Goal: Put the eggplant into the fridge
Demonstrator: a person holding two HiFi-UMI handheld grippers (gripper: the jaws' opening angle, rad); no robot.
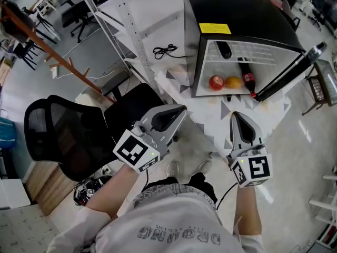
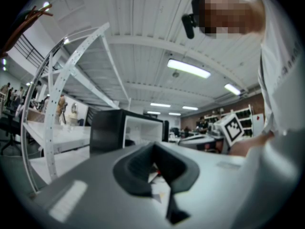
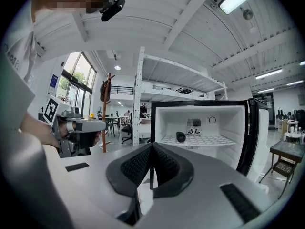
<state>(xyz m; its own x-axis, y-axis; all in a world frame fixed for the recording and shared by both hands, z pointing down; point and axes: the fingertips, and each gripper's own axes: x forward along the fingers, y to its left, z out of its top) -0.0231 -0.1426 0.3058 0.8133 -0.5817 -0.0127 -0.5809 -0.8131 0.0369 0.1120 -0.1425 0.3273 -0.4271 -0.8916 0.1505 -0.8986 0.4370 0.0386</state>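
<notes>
eggplant [image 1: 224, 49] lies on the upper shelf [image 1: 258, 51] inside the fridge [image 1: 237, 9], whose door [image 1: 288, 74] stands wide open, so the placing step looks done. what's left, by my reading, is to back off or push the door shut, which would call for a sweep in from the fridge's right side. left tool [image 1: 178, 110] and right tool [image 1: 235, 116] both hang in front of the fridge, well clear of it, jaws pressed together with nothing between them.
</notes>
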